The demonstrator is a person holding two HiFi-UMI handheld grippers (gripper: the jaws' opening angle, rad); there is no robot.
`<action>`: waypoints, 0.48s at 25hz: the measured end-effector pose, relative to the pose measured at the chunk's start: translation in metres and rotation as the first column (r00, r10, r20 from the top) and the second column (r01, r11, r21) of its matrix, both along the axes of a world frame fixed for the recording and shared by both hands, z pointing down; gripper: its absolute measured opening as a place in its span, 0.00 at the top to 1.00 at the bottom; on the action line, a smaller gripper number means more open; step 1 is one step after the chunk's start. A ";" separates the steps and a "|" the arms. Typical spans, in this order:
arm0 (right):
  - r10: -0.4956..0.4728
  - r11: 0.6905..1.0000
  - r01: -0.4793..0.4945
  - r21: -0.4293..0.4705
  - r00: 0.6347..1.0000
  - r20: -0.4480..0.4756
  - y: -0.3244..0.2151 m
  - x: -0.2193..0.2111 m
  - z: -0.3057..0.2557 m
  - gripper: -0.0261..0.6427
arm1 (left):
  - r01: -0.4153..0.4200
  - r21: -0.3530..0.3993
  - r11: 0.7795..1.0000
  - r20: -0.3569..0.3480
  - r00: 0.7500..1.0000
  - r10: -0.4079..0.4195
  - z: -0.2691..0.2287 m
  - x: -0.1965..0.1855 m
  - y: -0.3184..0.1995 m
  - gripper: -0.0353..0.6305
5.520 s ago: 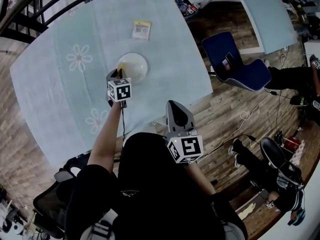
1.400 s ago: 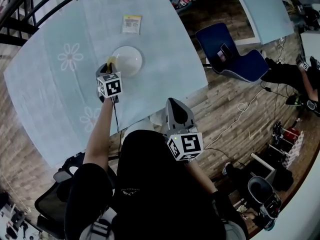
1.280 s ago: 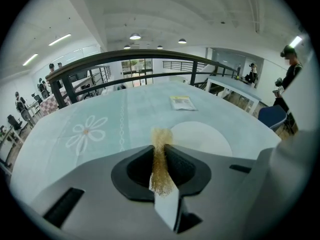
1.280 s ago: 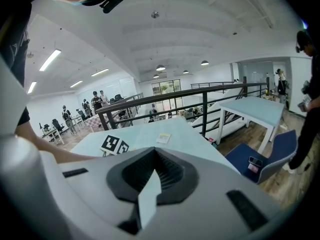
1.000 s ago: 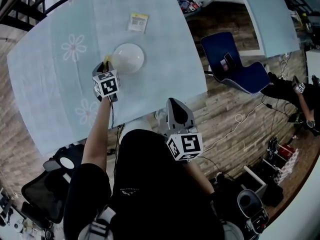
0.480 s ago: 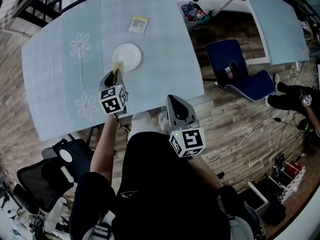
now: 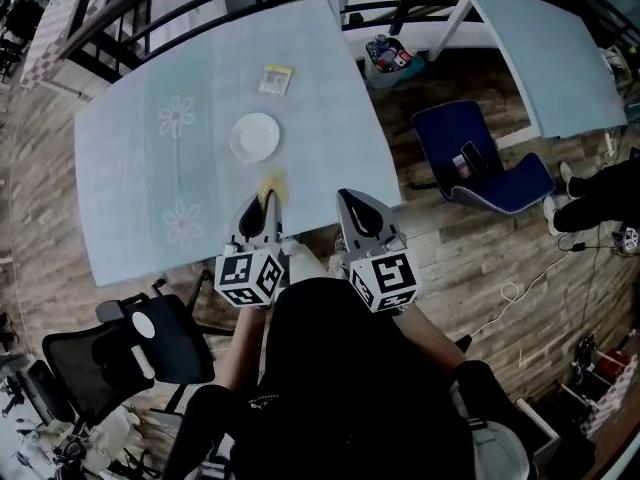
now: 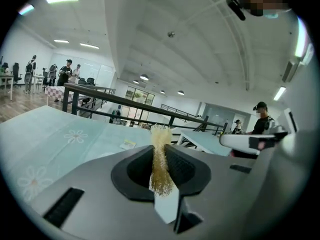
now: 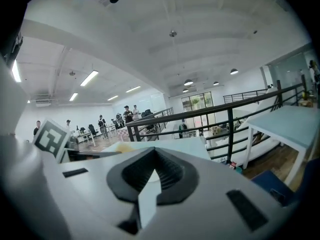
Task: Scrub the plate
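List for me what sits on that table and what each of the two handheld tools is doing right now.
Surface: table under a pale blue flowered cloth
Plate: round white plate, flat on the cloth
Packet: small yellow-and-white packet, beyond the plate
Left gripper: fingers shut on a yellow fibrous scrubbing pad, which is apart from the plate
Right gripper: fingers shut, nothing between them
Beside the table: blue chair

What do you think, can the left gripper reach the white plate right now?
Probably yes. The left gripper, shut on the yellow scrubber, is by the near edge of the table, and the plate lies just ahead of it. Nothing stands between them.
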State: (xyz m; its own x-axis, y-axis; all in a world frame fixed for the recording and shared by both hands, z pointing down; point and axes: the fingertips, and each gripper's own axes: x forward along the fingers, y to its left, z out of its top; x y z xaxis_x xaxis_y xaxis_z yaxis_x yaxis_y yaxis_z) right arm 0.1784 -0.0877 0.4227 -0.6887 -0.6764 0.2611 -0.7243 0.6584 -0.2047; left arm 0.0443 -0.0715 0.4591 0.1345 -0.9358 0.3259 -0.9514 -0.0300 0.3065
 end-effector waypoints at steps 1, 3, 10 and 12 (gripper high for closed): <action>0.000 1.000 0.000 0.005 1.000 0.008 -0.001 0.007 -0.005 0.96 | 0.007 0.012 1.000 -0.011 1.000 -0.007 -0.008 0.009 0.008 0.85; -0.011 1.000 0.011 0.012 1.000 0.016 -0.002 0.014 -0.015 0.96 | 0.027 0.040 0.999 -0.027 0.999 -0.026 -0.025 0.021 0.023 0.85; -0.103 0.992 0.100 0.078 0.994 0.039 0.025 0.005 -0.043 0.96 | 0.057 0.175 0.983 -0.003 0.998 -0.058 -0.082 0.050 0.058 0.85; -0.112 0.988 0.107 0.109 0.993 0.040 0.034 0.003 -0.046 0.96 | 0.050 0.206 0.977 0.013 0.998 -0.054 -0.089 0.057 0.062 0.85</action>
